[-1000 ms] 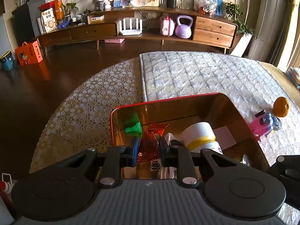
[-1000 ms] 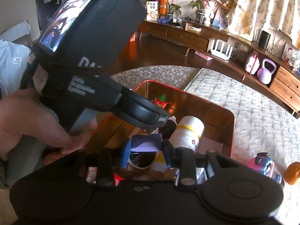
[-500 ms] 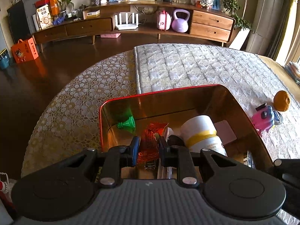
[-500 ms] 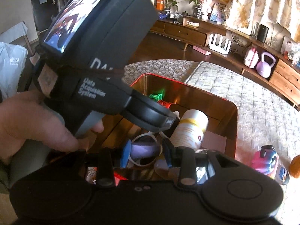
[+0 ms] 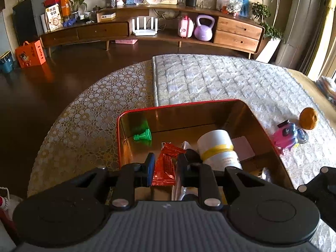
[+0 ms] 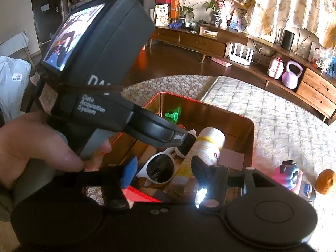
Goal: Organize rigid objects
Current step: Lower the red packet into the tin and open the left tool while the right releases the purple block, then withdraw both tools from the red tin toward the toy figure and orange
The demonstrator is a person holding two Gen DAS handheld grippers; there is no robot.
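Observation:
A red tin box [image 5: 176, 106] with a golden inside stands on the table. My left gripper [image 5: 166, 168] is shut on an orange-red foil packet [image 5: 168, 161] just above the box's near end. In the box lie a green chess pawn [image 5: 143, 135], a white bottle with a yellow band [image 5: 218, 147] and a pink card [image 5: 243, 149]. My right gripper [image 6: 163, 170] hovers over white sunglasses [image 6: 161, 166] that rest in the box. Its jaws are opening and the pads do not touch the sunglasses. A hand [image 6: 31, 147] holds the left gripper's dark housing [image 6: 98, 67].
On the quilted mat [image 5: 210, 79] right of the box sit a pink toy [image 5: 286, 135] and an orange ball [image 5: 308, 118]. A patterned tablecloth [image 5: 84, 115] covers the left side up to the table edge. A low wooden sideboard [image 5: 147, 31] lines the far wall.
My right gripper's jaws have spread apart and the sunglasses they held now lie in the box. The left gripper keeps hold of the foil packet and has barely moved.

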